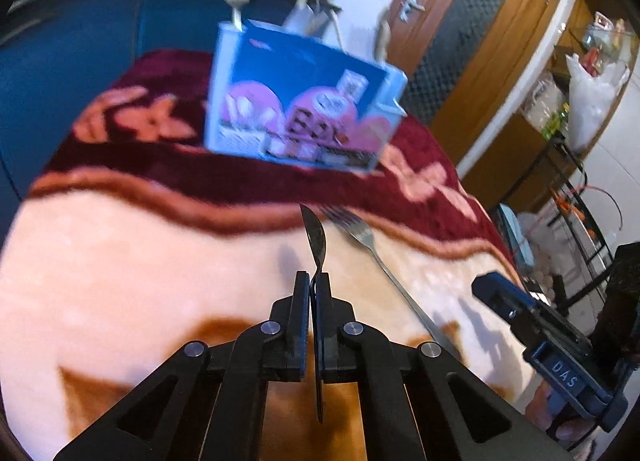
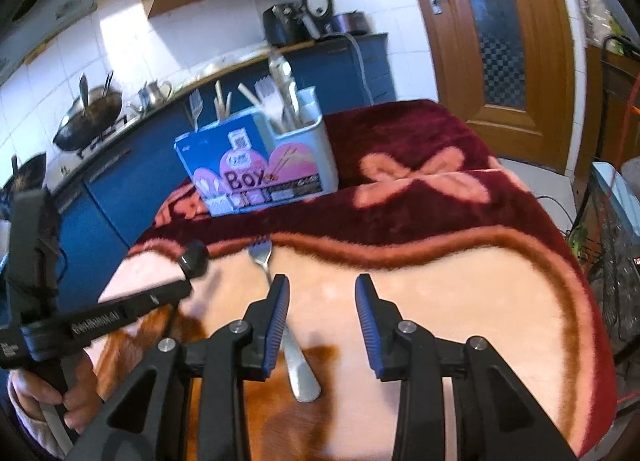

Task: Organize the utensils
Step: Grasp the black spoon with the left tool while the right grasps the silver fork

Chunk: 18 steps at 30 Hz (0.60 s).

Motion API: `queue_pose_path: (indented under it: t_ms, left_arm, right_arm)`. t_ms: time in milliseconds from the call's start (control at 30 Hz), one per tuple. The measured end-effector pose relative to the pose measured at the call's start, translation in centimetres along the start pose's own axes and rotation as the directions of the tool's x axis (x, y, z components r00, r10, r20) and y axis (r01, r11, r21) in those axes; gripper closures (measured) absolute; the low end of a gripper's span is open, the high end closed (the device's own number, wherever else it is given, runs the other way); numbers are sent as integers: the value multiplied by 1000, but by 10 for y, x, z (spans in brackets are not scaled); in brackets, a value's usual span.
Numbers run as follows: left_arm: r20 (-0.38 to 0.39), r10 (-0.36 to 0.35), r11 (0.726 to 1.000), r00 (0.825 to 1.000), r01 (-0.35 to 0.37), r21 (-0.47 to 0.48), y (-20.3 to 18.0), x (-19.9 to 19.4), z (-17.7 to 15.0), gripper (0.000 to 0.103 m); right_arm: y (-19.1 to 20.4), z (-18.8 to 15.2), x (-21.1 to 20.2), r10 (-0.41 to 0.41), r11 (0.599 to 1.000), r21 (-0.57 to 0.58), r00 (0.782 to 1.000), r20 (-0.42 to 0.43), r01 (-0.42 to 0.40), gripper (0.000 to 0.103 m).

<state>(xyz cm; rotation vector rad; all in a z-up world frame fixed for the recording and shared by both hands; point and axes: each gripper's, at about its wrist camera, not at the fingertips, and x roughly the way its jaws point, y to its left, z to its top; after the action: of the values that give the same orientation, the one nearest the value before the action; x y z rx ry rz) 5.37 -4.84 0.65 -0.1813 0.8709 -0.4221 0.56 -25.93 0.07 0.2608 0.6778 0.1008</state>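
The spoon (image 1: 316, 245) is thin, stiff, slick metal, likely light; it sits edge-on, clamped by its handle in the left gripper (image 1: 314, 281), above the blanket (image 1: 120, 261). Gripping nearer the neck should limit swivel. The fork (image 2: 276, 301) lies below the right gripper (image 2: 322, 285), whose jaws stand apart. The box (image 2: 256, 177) waits beyond.

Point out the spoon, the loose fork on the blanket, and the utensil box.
spoon (image 1: 316, 239): left wrist view, on its bowl above the shut tongs.
fork (image 2: 262, 257): right wrist view, on its neck just below the tines.
box (image 2: 248, 177): right wrist view, on its printed front face.
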Motion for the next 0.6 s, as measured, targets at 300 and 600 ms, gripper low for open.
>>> queue_pose_path:
  t_ms: [300,600]
  left_arm:
    - [157,199,977,967,-209,48,25,-27,7,101]
    - [138,209,977,968,-213,18,42,-22,5,101]
  right_arm:
    - [28,11,35,0,993,-119,989,-150,-18,66]
    - [46,19,67,-36,981,-195,967,-251,-14,66]
